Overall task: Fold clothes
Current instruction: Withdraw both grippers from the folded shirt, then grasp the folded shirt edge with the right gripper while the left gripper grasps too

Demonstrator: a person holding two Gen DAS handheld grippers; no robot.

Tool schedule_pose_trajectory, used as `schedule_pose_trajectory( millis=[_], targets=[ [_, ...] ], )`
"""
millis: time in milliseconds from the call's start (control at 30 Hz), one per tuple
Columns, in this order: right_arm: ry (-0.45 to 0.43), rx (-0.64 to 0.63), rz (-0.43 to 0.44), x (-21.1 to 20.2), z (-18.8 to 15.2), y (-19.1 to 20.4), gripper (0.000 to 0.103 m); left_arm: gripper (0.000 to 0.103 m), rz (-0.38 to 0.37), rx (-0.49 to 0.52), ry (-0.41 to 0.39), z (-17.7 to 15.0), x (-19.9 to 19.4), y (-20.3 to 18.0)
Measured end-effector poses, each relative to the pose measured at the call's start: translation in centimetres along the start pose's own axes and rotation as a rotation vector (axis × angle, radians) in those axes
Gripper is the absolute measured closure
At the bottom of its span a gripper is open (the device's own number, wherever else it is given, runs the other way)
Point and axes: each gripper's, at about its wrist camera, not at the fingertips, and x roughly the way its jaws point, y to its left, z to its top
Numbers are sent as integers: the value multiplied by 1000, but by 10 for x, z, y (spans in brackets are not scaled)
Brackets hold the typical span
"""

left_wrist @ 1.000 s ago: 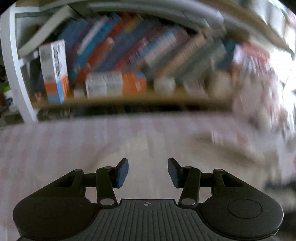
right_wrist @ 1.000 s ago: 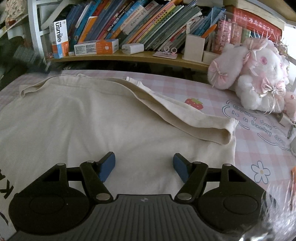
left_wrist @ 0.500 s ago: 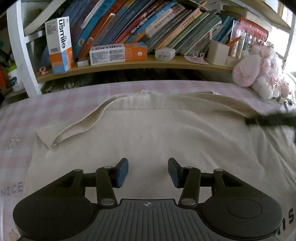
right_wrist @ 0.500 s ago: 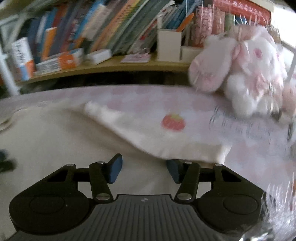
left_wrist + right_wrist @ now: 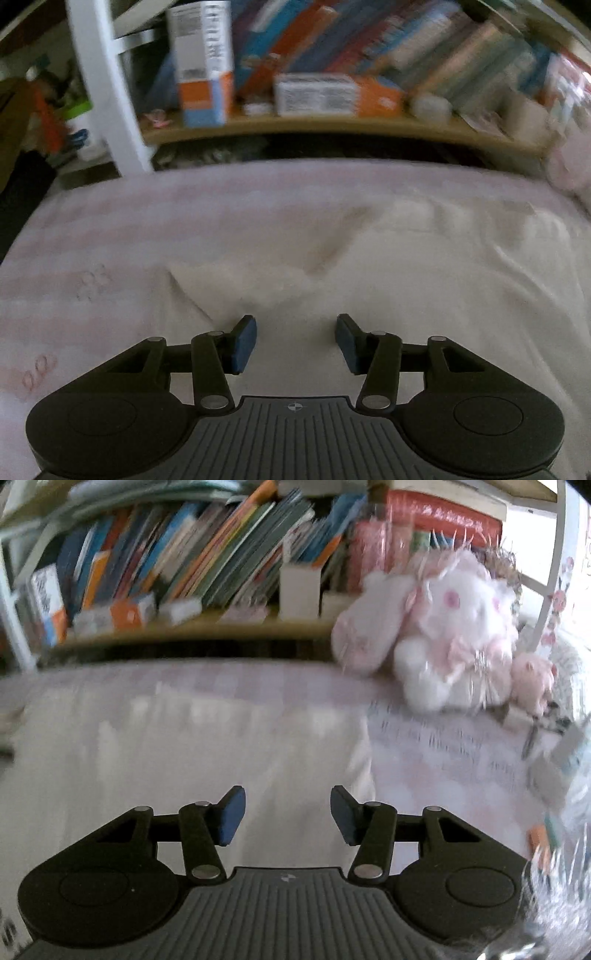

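The cream garment (image 5: 424, 280) I am working over lies spread flat on the pink checked tablecloth (image 5: 110, 229), covering most of the near and middle surface. In my left wrist view its left edge comes to a corner at near left, from which a narrow raised fold runs toward the far middle; shallow creases cross the cloth at right. In my right wrist view the same pale fabric fills the left and centre, and its right edge (image 5: 364, 760) runs from near to far; motion blur hides finer detail.

Motion blur smears the books (image 5: 207, 565) and the cream garment (image 5: 424, 280) (its edges unclear) in both views.
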Motion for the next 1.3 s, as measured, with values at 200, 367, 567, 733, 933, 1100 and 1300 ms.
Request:
schedule_pose_trajectory(
  millis=[200,367,567,733,933,1100,1300],
  targets=[
    [24,-7,-39,3,-15,8,54,55,86,-218,-102,57,0,56],
    [26,-15,-34,6,-16,1,45,55,123,-203,-66,44,-14,72],
    [36,28,-9,2,-17,-7,47,55,94,-139,-51,-20,-62,57],
    [54,103,21,-24,-27,-26,48,50,103,-189,-38,-67,-93,51],
    [136,186,56,-37,-48,-44,67,51,101,-294,21,-91,-94,58],
    [150,117,126,-37,-52,-32,93,65,80,-332,47,-99,-95,59],
    [92,34,83,-24,-43,-32,94,73,75,-283,70,-103,-101,43]
  ],
)
